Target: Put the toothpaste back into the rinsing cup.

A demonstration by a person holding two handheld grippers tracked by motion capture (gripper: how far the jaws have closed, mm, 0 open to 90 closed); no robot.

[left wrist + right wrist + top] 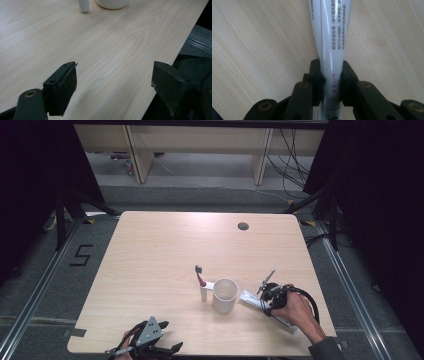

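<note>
Left gripper [150,340] jaws apart (hand cut off); right gripper [331,82] jaws clamped on white tube [330,37].

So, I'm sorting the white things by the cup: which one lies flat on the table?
The white tube, right of the cup, lies flat, clamped by the right gripper. The cup and the small holder with the toothbrush stand upright.

The high view looks forward and down over the whole bench [165,245] from the person's side; the left gripper view skims low across it toward the cup [112,3], shared with the high view; the right gripper view sits close above the tube [331,37].
</note>
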